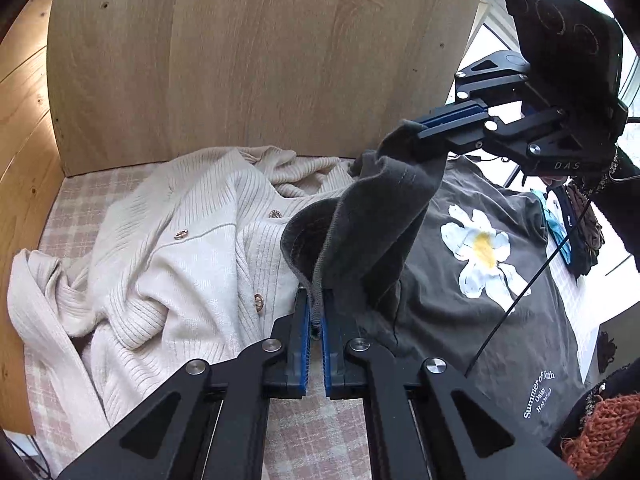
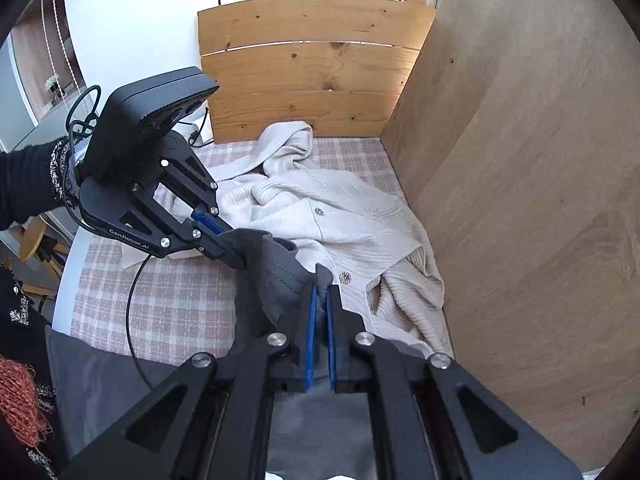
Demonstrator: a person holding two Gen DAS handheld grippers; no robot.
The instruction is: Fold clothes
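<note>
T-shirt (image 1: 472, 280), grey with daisy print, lies on the bed (image 2: 168, 292) at 3 o'clock of the cardigan (image 1: 168, 248). We have left tongs (image 1: 316, 320) clamped on its hem edge and right tongs (image 1: 416, 136) clamped on a raised sleeve corner at 1 o'clock. Step looks like lifting to spread; next we'd pull the corners apart. Both point steeply down.

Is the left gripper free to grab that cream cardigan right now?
Probably not yet. The left gripper has its jaws shut on the grey T-shirt, as does the right gripper. The cream cardigan lies uncovered just beside it, so only the held shirt stands in the way.
</note>
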